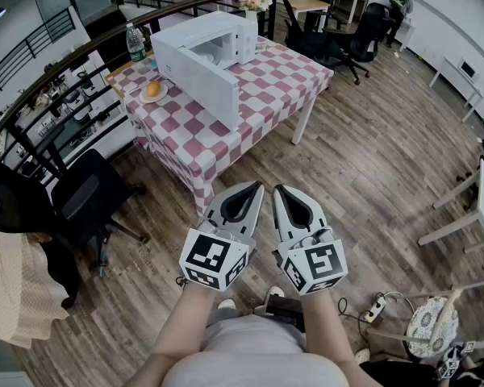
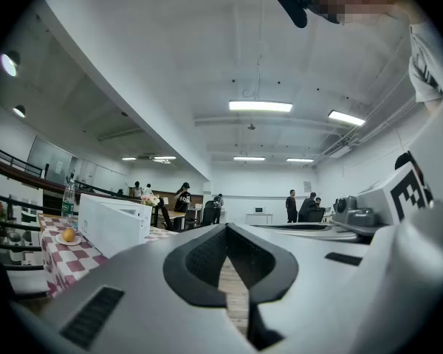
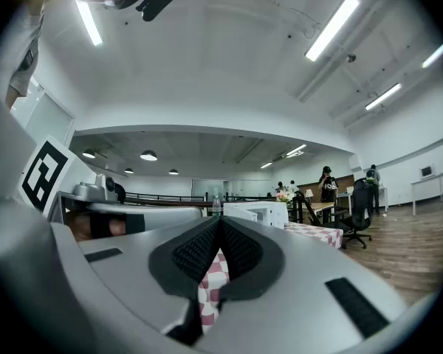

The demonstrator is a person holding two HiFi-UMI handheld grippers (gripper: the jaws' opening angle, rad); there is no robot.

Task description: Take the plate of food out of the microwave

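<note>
Held side by side before the torso, left tool [image 1: 256, 186] and right tool [image 1: 277, 189] point forward, jaws together, empty.

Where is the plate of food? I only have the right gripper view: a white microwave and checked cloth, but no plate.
Observer: The small white plate, carrying a round orange food item, sits on the pink-and-white checked table, outside the white box-shaped microwave, at its left in the head view.
Operator: Is the microwave open?
Observer: The head view shows its white door swung wide open.
Operator: What about the left claw's state?
Observer: The left claw is shut with nothing in it, held low over the wooden floor, well short of the table.
</note>
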